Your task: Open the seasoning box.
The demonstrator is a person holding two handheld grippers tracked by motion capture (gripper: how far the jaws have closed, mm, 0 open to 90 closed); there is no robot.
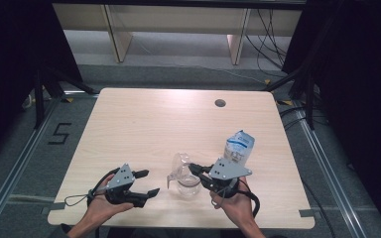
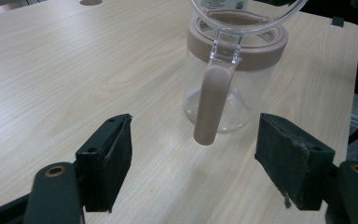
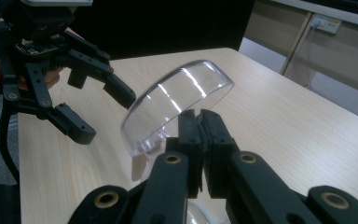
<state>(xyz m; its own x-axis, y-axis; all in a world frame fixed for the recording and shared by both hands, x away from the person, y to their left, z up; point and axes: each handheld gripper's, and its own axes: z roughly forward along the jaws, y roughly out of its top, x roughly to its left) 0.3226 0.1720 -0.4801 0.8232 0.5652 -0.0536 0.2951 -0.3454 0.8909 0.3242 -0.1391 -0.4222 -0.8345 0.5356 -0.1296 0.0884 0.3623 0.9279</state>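
A clear jar [image 1: 187, 184] [image 2: 223, 93] with a dusty-pink collar stands near the table's front edge. Its clear domed lid [image 1: 181, 162] [image 3: 182, 95] is swung up, and a pink latch [image 2: 212, 105] hangs down the jar's side. My right gripper [image 1: 194, 168] [image 3: 199, 123] is shut on the lid's rim and holds it raised. To the left of the jar, my left gripper [image 1: 149, 182] [image 2: 204, 158] is open. Its pads [image 2: 116, 156] are level with the latch's lower end and touch nothing. From the right gripper view, the left gripper [image 3: 101, 114] shows with its jaws spread beside the lid.
A blue and white packet [image 1: 239, 145] stands just behind the right hand. The wooden table [image 1: 144, 124] has a cable hole [image 1: 220, 103] at the back. Dark stands and cables flank the table on the floor.
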